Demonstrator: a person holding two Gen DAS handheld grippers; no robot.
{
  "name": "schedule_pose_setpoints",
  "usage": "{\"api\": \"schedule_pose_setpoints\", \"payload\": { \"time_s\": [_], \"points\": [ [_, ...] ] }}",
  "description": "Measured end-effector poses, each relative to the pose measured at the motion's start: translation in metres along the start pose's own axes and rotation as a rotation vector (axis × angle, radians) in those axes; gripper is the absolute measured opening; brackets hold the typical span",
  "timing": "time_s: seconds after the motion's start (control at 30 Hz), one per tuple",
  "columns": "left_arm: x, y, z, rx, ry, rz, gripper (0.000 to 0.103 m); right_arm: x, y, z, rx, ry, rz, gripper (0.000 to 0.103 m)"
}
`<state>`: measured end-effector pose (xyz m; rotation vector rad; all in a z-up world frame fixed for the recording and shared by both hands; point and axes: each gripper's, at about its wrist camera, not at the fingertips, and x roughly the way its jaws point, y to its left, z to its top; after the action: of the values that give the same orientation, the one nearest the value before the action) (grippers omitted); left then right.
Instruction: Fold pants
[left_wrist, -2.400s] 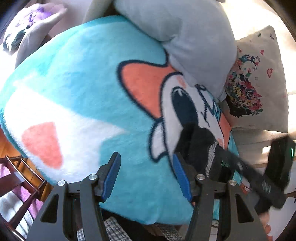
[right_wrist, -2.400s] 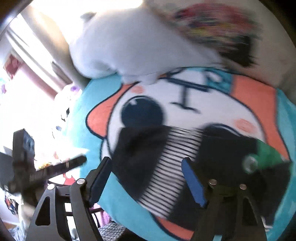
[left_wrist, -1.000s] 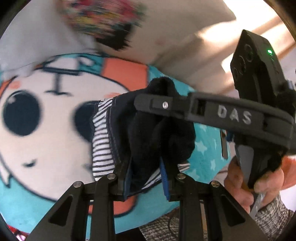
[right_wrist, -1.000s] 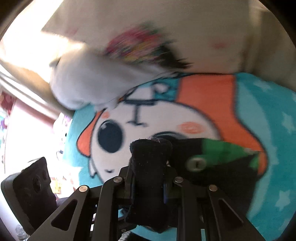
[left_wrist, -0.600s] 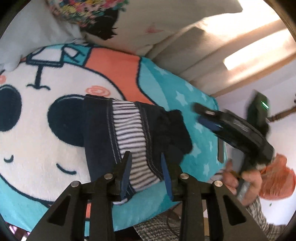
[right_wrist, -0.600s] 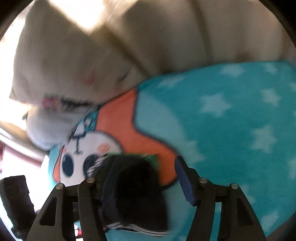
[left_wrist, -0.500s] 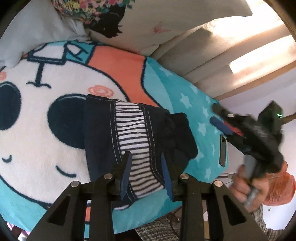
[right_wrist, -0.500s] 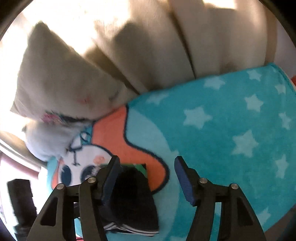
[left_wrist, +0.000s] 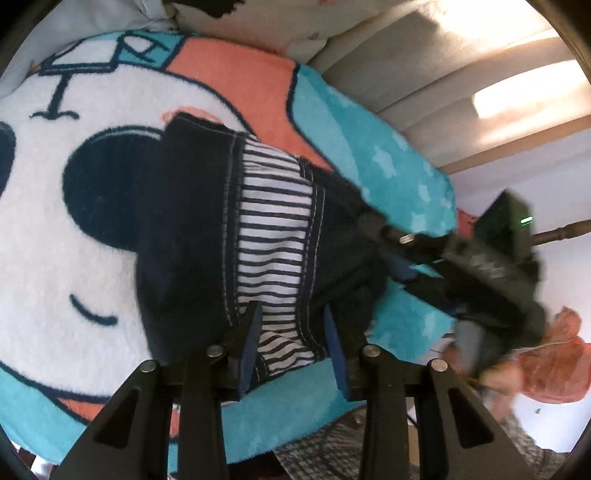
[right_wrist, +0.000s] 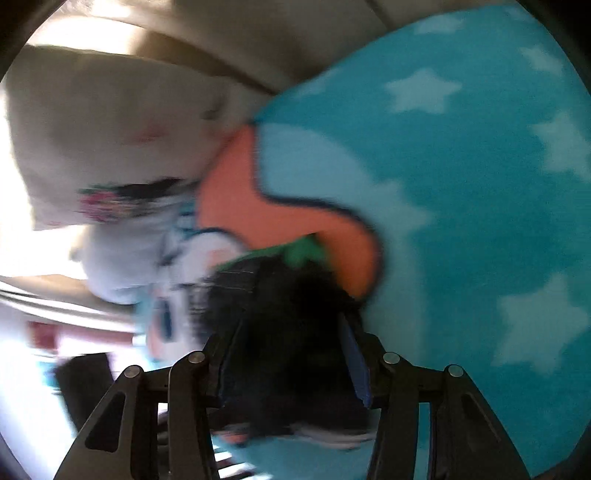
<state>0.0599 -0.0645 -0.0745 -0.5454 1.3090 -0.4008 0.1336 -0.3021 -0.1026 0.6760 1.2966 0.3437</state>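
The dark navy pants (left_wrist: 192, 229), with a black-and-white striped panel (left_wrist: 273, 236), lie folded on a teal cartoon blanket (left_wrist: 351, 122). My left gripper (left_wrist: 291, 343) straddles the near edge of the pants over the striped panel, jaws partly apart, not clamped. My right gripper (right_wrist: 291, 354) has the dark fabric of the pants (right_wrist: 288, 310) between its jaws; that view is blurred, so the clamp is unclear. The right gripper also shows in the left wrist view (left_wrist: 402, 254) at the right edge of the pants.
A beige sofa back (left_wrist: 424, 74) rises behind the blanket. A cream floral pillow (right_wrist: 99, 147) and a white pillow (right_wrist: 118, 266) lie at the blanket's far end. An orange bag (left_wrist: 546, 365) sits off the right edge, below the sofa.
My right gripper has come back from the starred part of the blanket onto the right edge of the pants. My left gripper has pushed closer over the striped panel.
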Motion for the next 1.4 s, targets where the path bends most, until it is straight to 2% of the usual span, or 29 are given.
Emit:
{"api": "schedule_pose_setpoints", "payload": {
  "time_s": [0.07, 0.13, 0.2, 0.27, 0.33, 0.4, 0.53, 0.63, 0.73, 0.77, 0.8, 0.87, 0.97, 1.07, 1.2, 1.27, 1.4],
  "points": [
    [-0.016, -0.001, 0.001, 0.010, -0.037, -0.016, 0.035, -0.004, -0.003, 0.001, 0.012, -0.012, 0.002, 0.055],
    [-0.035, 0.007, 0.006, -0.016, -0.092, -0.033, 0.042, -0.015, 0.000, 0.000, -0.002, -0.044, 0.015, 0.056],
    [-0.044, 0.022, 0.012, -0.071, -0.132, -0.038, 0.049, -0.027, 0.004, 0.000, -0.042, -0.076, 0.006, 0.062],
    [-0.046, 0.040, 0.018, -0.133, -0.145, -0.042, 0.049, -0.031, 0.007, 0.000, -0.073, -0.092, 0.000, 0.075],
    [-0.045, 0.054, 0.022, -0.169, -0.158, -0.044, 0.050, -0.030, 0.007, -0.003, -0.090, -0.091, 0.001, 0.078],
    [-0.037, 0.064, 0.026, -0.190, -0.157, -0.043, 0.052, -0.022, 0.008, -0.006, -0.100, -0.063, -0.002, 0.079],
    [-0.012, 0.074, 0.035, -0.213, -0.112, -0.101, 0.055, -0.005, 0.003, -0.009, -0.122, -0.028, -0.022, 0.079],
    [0.001, 0.071, 0.038, -0.200, -0.091, -0.113, 0.066, 0.004, 0.000, -0.007, -0.107, -0.013, 0.012, 0.079],
    [0.011, 0.057, 0.036, -0.161, -0.067, -0.099, 0.067, 0.008, 0.000, -0.008, -0.094, -0.005, 0.050, 0.079],
    [0.012, 0.052, 0.036, -0.139, -0.062, -0.081, 0.066, 0.010, 0.000, -0.008, -0.090, 0.013, 0.071, 0.071],
    [0.011, 0.047, 0.035, -0.119, -0.056, -0.078, 0.056, 0.012, 0.001, -0.009, -0.083, 0.033, 0.093, 0.067],
    [0.008, 0.043, 0.036, -0.112, -0.041, -0.088, 0.042, 0.013, 0.003, -0.009, -0.067, 0.048, 0.115, 0.053],
    [-0.005, 0.040, 0.037, -0.109, -0.061, -0.096, 0.039, 0.007, 0.007, -0.007, -0.058, 0.054, 0.141, 0.044],
    [-0.024, 0.038, 0.041, -0.109, -0.093, -0.113, 0.039, -0.001, 0.017, -0.003, -0.061, 0.043, 0.166, 0.042],
    [-0.044, 0.039, 0.055, -0.094, -0.146, -0.091, 0.039, -0.004, 0.039, 0.006, -0.088, 0.031, 0.201, 0.041],
    [-0.048, 0.043, 0.065, -0.096, -0.162, -0.066, 0.039, 0.001, 0.053, 0.013, -0.105, 0.025, 0.205, 0.041],
    [-0.050, 0.063, 0.088, -0.121, -0.189, 0.036, 0.041, 0.022, 0.079, 0.028, -0.141, 0.027, 0.186, 0.043]
  ]
}}
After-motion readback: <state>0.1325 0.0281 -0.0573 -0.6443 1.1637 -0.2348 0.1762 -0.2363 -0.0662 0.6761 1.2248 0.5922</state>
